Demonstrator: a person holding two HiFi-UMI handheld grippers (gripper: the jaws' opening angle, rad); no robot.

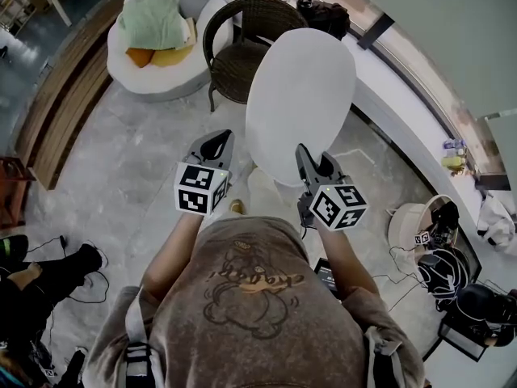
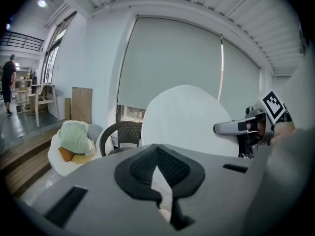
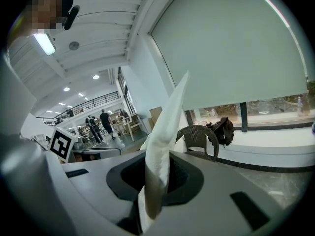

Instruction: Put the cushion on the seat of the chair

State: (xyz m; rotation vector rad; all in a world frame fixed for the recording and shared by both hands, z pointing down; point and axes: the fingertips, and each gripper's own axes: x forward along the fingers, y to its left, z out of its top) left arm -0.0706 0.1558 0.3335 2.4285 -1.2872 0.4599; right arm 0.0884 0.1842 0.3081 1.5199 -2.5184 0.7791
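Observation:
A large white round cushion (image 1: 300, 95) stands on edge in the air, with my right gripper (image 1: 303, 153) shut on its lower rim. In the right gripper view the cushion (image 3: 165, 132) rises edge-on from between the jaws of the right gripper (image 3: 152, 191). The dark wicker chair (image 1: 234, 63) stands just beyond the cushion, its seat bare. My left gripper (image 1: 216, 142) is left of the cushion and apart from it, jaws together and holding nothing. From the left gripper view (image 2: 158, 176) the cushion (image 2: 184, 117) shows flat-on, beside the chair (image 2: 120, 134).
A white round lounge chair (image 1: 157, 35) with green and orange pillows sits left of the wicker chair. A black backpack (image 1: 323, 14) lies on the long white window ledge (image 1: 404, 103). Cables and gear (image 1: 452, 273) crowd the floor at the right. A wooden step (image 1: 65, 95) runs along the left.

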